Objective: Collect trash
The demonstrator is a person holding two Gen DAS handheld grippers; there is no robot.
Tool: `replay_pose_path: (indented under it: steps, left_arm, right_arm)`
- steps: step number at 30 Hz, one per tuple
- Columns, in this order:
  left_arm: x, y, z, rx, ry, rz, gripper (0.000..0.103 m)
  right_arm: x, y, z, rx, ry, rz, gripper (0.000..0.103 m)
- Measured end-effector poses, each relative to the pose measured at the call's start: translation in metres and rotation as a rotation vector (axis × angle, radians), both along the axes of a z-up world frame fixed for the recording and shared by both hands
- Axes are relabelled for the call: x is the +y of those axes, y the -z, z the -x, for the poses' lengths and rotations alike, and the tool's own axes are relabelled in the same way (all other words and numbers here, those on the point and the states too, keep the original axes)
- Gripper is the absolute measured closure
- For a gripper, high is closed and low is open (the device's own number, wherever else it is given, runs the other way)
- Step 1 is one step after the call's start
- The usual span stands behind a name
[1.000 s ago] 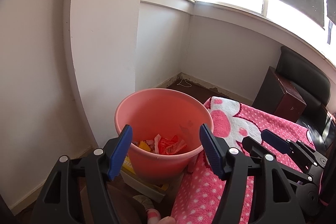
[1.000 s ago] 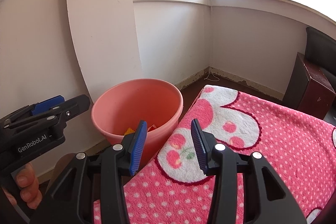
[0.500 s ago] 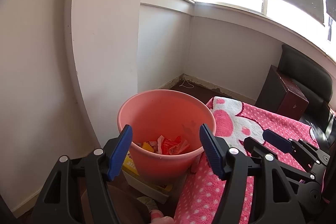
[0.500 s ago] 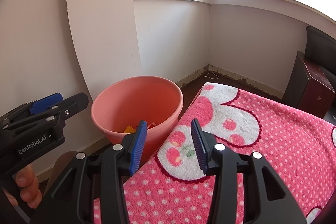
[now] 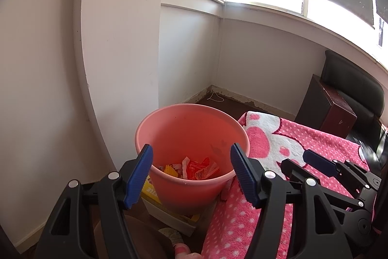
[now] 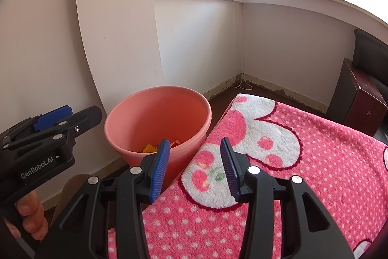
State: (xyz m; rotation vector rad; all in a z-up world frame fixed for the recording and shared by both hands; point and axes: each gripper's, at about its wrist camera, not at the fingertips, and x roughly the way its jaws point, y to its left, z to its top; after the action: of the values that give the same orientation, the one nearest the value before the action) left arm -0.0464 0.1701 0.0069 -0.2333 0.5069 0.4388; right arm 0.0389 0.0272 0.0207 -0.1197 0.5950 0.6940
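Observation:
A salmon-pink bucket (image 5: 169, 132) stands on the floor by the wall and holds several red, white and yellow wrappers (image 5: 194, 168). My left gripper (image 5: 191, 174) is open and empty, just in front of and above the bucket's near rim. The bucket also shows in the right wrist view (image 6: 155, 113), left of a pink polka-dot blanket (image 6: 327, 174). My right gripper (image 6: 194, 164) is open and empty above the blanket's near left edge. The left gripper (image 6: 51, 118) shows at the left of that view, and the right gripper (image 5: 320, 162) at the right of the left wrist view.
A white box with a yellow label (image 5: 155, 196) sits under the bucket. A white wall column (image 5: 121, 40) rises behind it. A dark red cabinet (image 5: 334, 108) and black chair (image 5: 356, 84) stand at the far right. The blanket (image 5: 303, 137) lies right of the bucket.
Both grippers have drawn back slightly from the bucket and stayed open. The bucket sits a little farther away in the left wrist view.

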Motion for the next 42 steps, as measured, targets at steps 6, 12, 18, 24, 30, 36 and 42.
replay_pose_path:
  steps: [6, 12, 18, 24, 30, 36, 42]
  left_arm:
    - [0.0009, 0.0005, -0.0006, 0.000, 0.002, -0.002, 0.038]
    - [0.0006, 0.0022, -0.0012, 0.002, 0.011, -0.012, 0.038]
    - [0.0001, 0.0028, -0.0015, 0.005, 0.014, -0.012, 0.038]
    - [-0.0003, 0.0036, -0.0012, 0.007, 0.017, -0.016, 0.038]
    - [0.0001, 0.0049, -0.0019, 0.011, 0.019, -0.014, 0.038]
    - [0.0006, 0.0062, -0.0023, 0.014, 0.019, -0.012, 0.038]
    - [0.0011, 0.0080, -0.0034, 0.019, 0.021, -0.011, 0.038]
  right_arm:
    - [0.0002, 0.0003, -0.0005, 0.000, -0.001, 0.003, 0.058]
    - [0.0009, 0.0005, -0.0008, 0.001, 0.000, 0.003, 0.058]
    - [0.0006, 0.0018, -0.0004, 0.002, -0.003, 0.005, 0.058]
    - [-0.0001, 0.0020, 0.0006, 0.003, -0.004, 0.004, 0.058]
    - [0.0003, 0.0020, 0.0001, 0.004, -0.003, 0.005, 0.058]
    - [-0.0016, 0.0057, 0.0023, 0.008, -0.005, 0.005, 0.058]
    - [-0.0027, 0.0077, 0.0022, 0.011, -0.005, 0.005, 0.058]
